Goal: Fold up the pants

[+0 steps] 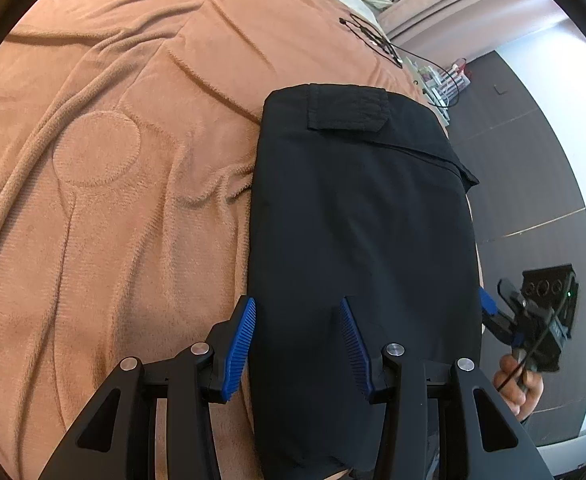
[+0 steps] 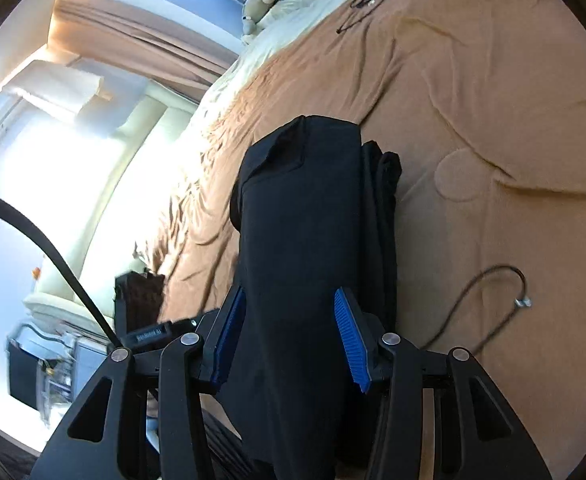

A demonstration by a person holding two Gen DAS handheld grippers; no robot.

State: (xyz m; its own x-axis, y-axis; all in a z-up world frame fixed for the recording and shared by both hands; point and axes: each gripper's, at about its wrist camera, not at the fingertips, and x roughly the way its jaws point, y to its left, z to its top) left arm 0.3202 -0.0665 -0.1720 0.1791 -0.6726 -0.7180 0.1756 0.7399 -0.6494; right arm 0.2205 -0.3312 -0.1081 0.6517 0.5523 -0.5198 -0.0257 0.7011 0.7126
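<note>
Blue ribbed pads (image 1: 241, 344) of our left gripper (image 1: 299, 346) stand apart, hovering over the near end of the pants (image 1: 357, 240) without pressing them. Our right gripper (image 2: 293, 340) likewise shows parted jaws with the dark cloth between them, unclamped. We see the pants as a black, folded, oblong bundle, a flapped pocket (image 1: 347, 108) at its far end, lying on the brown blanket (image 1: 113, 200) along the bed's right edge. Farther off lies a thin black cable (image 2: 489, 304).
</note>
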